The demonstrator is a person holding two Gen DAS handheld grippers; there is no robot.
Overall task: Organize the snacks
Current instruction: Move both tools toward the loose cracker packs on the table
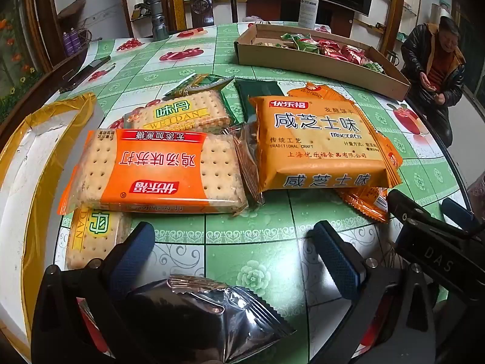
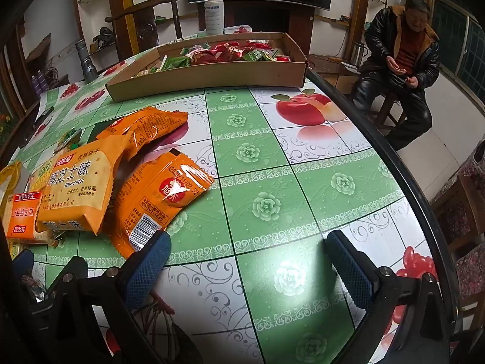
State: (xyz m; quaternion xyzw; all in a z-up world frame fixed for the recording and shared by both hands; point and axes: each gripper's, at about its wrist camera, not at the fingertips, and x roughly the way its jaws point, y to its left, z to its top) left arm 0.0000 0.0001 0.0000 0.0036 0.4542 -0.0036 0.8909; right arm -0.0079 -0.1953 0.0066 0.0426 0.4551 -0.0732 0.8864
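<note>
Left gripper (image 1: 233,248) jaws spread wide, nothing pinched; a silver foil packet (image 1: 209,318) lies below, between the fingers near the camera, grip unclear. Right gripper (image 2: 248,257) jaws spread too, over bare table (image 2: 272,163). Snack pile sits mid-table: orange cheese biscuit pack (image 1: 321,142) beside the orange-and-white cracker pack (image 1: 157,173), Weidan cracker pack (image 1: 182,112) behind. An orange pouch (image 2: 163,197) lies just beside the right gripper's left finger. Cardboard tray (image 2: 206,79) at the far edge holds red and green wrapped snacks.
</note>
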